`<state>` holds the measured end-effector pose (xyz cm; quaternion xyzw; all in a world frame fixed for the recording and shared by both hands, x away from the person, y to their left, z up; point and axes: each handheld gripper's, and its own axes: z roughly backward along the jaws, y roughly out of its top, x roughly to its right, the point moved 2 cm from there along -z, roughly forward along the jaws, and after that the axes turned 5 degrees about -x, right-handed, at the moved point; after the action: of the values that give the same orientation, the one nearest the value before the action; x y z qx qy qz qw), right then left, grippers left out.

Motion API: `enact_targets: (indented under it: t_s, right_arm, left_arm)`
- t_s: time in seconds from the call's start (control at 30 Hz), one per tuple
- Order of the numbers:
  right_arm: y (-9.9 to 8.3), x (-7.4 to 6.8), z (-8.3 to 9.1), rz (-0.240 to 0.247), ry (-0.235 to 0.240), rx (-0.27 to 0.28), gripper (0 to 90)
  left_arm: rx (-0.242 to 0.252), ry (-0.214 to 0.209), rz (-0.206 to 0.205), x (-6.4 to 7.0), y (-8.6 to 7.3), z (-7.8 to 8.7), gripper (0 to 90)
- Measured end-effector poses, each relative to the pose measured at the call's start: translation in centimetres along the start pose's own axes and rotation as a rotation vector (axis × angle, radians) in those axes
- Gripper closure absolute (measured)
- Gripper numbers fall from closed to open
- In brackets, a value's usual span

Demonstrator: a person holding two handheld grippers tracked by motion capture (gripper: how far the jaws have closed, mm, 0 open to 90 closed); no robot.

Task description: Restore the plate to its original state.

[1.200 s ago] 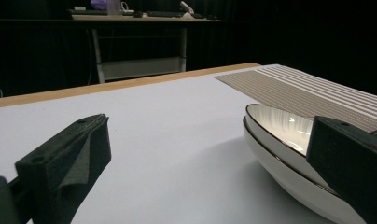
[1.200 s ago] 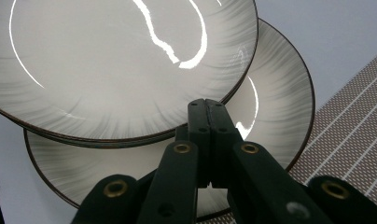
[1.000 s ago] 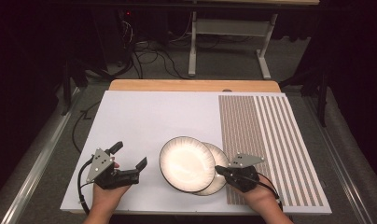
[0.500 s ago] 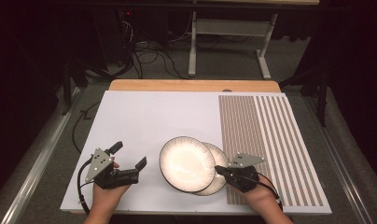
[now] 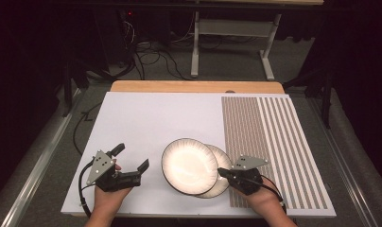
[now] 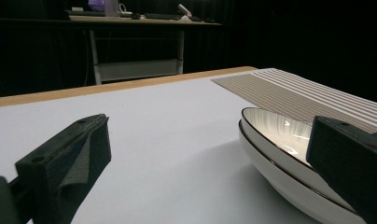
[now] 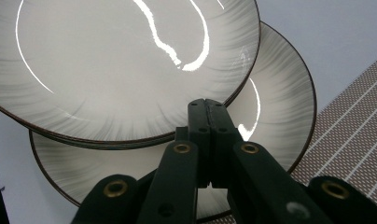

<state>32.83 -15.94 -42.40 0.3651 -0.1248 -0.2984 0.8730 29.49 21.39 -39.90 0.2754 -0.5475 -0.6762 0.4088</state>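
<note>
Two pale plates with dark rims lie stacked and offset near the table's front. The upper plate (image 5: 189, 165) (image 6: 275, 130) (image 7: 121, 60) overlaps the lower plate (image 5: 223, 182) (image 6: 280, 182) (image 7: 280, 107), which sticks out to the right. My right gripper (image 5: 221, 172) (image 7: 205, 105) is shut with its jaws pressed together. It hovers over the lower plate, tips at the upper plate's rim, and holds nothing I can see. My left gripper (image 5: 130, 157) (image 6: 210, 130) stands open just left of the plates, low over the white surface, one jaw close to the upper plate's edge.
A white board (image 5: 146, 118) covers most of the table, and a brown striped mat (image 5: 269, 142) lies along its right side. A wooden edge (image 5: 194, 86) runs along the back. Beyond the table, cables and a metal desk frame (image 5: 231, 28) stand on the dark floor.
</note>
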Motion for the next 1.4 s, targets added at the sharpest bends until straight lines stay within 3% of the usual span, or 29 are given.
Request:
enact_targets:
  t_s: [1.4]
  right_arm:
    - [-0.12, 0.14, 0.11, 0.001, -0.004, -0.002, 90.0]
  left_arm:
    - [0.011, -0.011, -0.001, 0.12, 0.04, 0.04, 0.7]
